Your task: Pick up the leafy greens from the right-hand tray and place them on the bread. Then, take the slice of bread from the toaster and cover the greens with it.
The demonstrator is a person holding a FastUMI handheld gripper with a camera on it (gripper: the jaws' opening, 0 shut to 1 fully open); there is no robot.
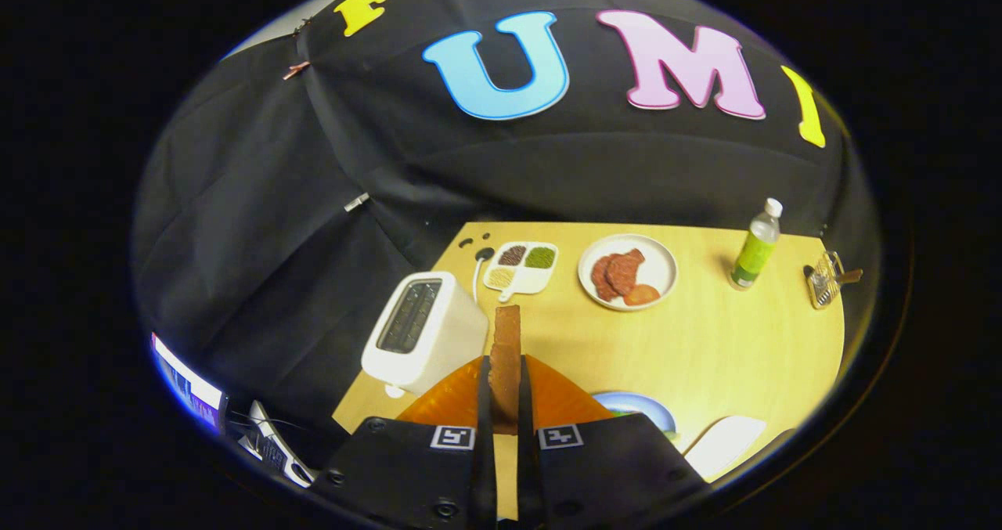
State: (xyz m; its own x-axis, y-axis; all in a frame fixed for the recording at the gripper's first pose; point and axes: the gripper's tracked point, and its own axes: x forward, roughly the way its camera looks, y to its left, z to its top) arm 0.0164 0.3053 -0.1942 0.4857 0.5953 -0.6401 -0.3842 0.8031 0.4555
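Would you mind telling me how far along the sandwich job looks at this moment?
The second half is under way. The gripper is shut on the slice of bread, held on edge and lifted clear of the toaster, whose slot looks vacant. Whether the greens are already on the bread cannot be told; the blue-rimmed plate is mostly hidden. Left: lowering the slice over them.

The handheld two-finger gripper (505, 405) is raised above the bench, pointing forward and down. Its two fingers (483, 405) stand nearly parallel and close together (only a narrow gap), both pressing the flat sides of an upright brown slice of toasted bread (506, 358) between them.
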